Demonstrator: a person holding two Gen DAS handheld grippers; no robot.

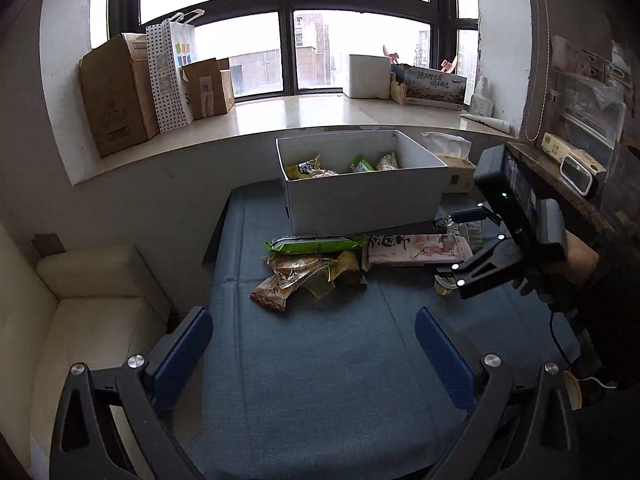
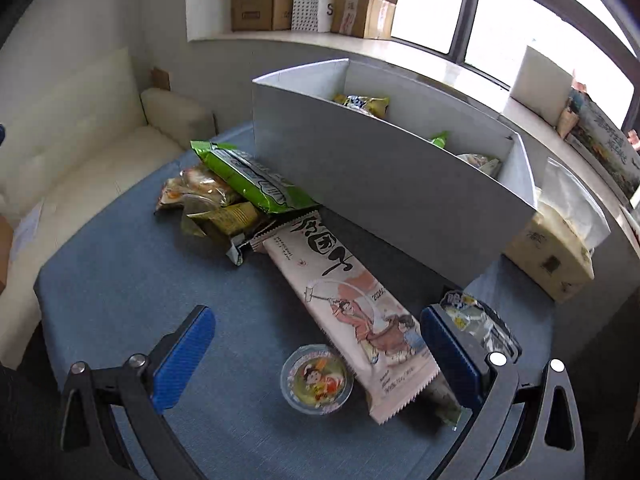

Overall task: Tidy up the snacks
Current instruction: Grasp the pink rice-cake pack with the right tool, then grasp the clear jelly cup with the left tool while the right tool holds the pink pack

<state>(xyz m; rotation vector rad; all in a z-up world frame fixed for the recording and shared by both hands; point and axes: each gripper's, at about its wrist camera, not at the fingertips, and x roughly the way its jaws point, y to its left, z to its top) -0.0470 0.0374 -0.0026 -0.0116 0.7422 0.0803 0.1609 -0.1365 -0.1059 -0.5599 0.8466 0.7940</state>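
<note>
A white box [image 1: 360, 196] [image 2: 360, 176] stands at the back of the blue table and holds several snack packets. In front of it lie a green packet [image 1: 316, 245] [image 2: 252, 180], orange and yellow wrappers [image 1: 296, 276] [image 2: 208, 200], a long pink packet [image 1: 416, 250] [image 2: 352, 304] and a round jelly cup [image 2: 317, 379]. My left gripper [image 1: 314, 356] is open and empty over bare cloth, short of the pile. My right gripper [image 2: 316, 360] [image 1: 450, 248] is open, low over the table, its fingers straddling the jelly cup and the near end of the pink packet.
A tissue box [image 1: 452, 160] [image 2: 552, 252] sits right of the white box. A cream sofa [image 1: 80, 320] stands left of the table. Cardboard boxes [image 1: 116, 96] and a dotted bag [image 1: 168, 76] line the window sill. A dark shelf [image 1: 568, 176] is at the right.
</note>
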